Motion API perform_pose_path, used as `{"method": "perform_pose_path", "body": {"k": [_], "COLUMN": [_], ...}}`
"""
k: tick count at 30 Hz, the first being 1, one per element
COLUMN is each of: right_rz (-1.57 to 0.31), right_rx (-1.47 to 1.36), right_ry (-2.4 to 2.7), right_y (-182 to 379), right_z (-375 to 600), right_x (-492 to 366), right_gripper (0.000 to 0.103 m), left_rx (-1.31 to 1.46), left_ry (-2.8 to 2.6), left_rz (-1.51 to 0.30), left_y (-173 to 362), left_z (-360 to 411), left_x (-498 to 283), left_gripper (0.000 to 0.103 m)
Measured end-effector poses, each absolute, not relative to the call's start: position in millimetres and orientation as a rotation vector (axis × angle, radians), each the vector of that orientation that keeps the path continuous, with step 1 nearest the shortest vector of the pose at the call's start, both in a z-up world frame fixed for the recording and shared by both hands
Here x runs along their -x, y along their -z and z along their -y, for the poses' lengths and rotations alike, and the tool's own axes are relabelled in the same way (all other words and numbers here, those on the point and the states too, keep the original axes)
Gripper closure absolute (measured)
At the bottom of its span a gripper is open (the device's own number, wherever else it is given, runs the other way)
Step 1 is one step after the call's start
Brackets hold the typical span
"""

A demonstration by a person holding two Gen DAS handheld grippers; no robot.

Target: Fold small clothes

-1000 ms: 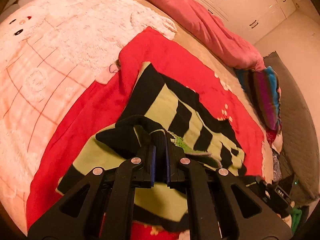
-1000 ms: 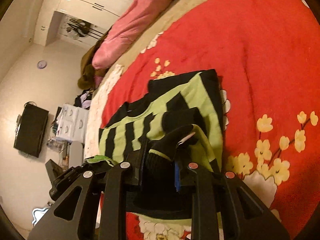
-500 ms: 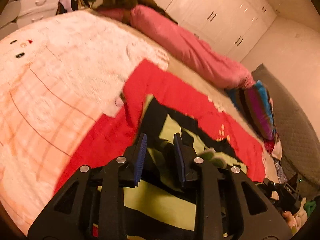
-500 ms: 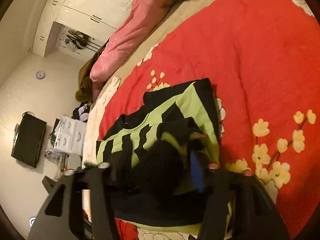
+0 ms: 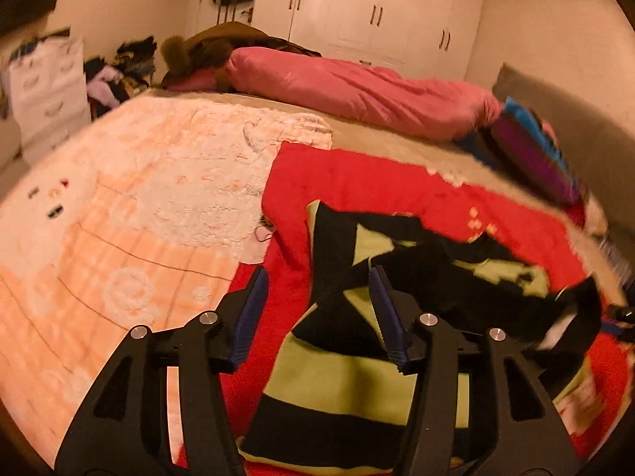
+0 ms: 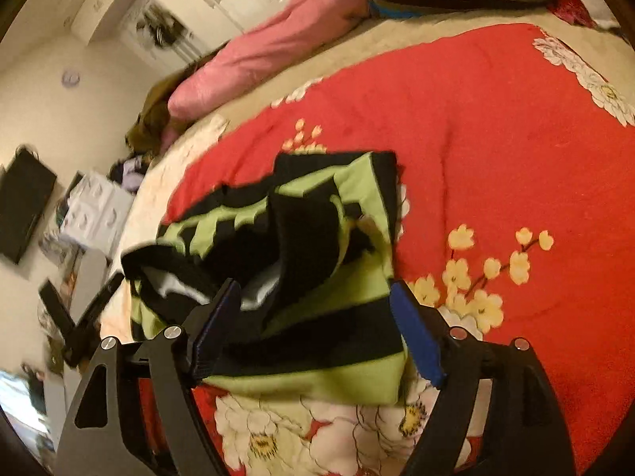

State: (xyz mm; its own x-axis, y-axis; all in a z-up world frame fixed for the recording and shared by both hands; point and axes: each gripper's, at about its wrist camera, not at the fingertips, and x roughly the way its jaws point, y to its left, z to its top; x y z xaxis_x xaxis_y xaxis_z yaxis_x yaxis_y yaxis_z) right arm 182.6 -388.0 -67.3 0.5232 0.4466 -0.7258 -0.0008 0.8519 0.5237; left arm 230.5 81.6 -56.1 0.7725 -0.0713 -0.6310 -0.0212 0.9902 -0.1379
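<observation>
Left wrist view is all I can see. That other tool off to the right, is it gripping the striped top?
Observer: No. In the right wrist view the right tool is open, its jaws spread wide, and the striped top shows bunched between them, not pinched.
Operator: What is under the top's near edge? My own tool blocks it.
Observer: Big white flowers printed on the red blanket. The top's green hem lies partly over them.
Operator: Anything in the room I am missing?
Observer: A dark flat screen on the wall at the far left.
</observation>
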Motion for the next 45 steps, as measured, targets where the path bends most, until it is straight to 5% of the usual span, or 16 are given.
{"method": "perform_pose_path", "body": {"k": [5,6,7,9,12,18,20,22,27,38,45], "right_rz": [-1.037,-1.065,-1.085,-1.114,-1.054,-0.941,-0.927,-0.902,-0.85,-0.867,-0.936], "right_rx": [-0.517,-0.494,-0.486,-0.543,-0.719,-0.955,-0.99,-0.991,-0.819,-0.287,-0.233], "right_ry": [-0.316,-0.304,-0.305,-0.324,-0.355,-0.254,-0.233,-0.228,-0.234,-0.246,-0.246], "right_y": [70,73,74,80,75,82,89,88,79,77,98], "right_z": [373,368,365,364,373,401,407,412,414,371,354], "right_x": [-190,-198,-201,-209,-225,-261,-271,-270,-255,-260,-283], "right_gripper": [0.026,0.034,0.066,0.094,0.099,0.095,0.082,0.056,0.036,0.036,0.036], "left_rx": [0.122,0.118,0.117,0.11,0.11,0.135,0.148,0.156,0.194,0.177,0.186], "left_ry": [0.046,0.047,0.053,0.052,0.051,0.054,0.054,0.052,0.058,0.099,0.103], "left_rz": [-0.681,-0.68,-0.681,-0.683,-0.688,-0.695,-0.702,-0.709,-0.711,-0.726,-0.74], "left_y": [59,59,60,62,65,69,72,74,76,84,91], "left_z": [-75,-74,-73,-71,-71,-74,-76,-78,-84,-72,-68], "left_x": [-233,-233,-233,-233,-234,-237,-238,-239,-242,-248,-254], "left_gripper": [0.058,0.058,0.058,0.058,0.058,0.058,0.058,0.058,0.058,0.058,0.058]}}
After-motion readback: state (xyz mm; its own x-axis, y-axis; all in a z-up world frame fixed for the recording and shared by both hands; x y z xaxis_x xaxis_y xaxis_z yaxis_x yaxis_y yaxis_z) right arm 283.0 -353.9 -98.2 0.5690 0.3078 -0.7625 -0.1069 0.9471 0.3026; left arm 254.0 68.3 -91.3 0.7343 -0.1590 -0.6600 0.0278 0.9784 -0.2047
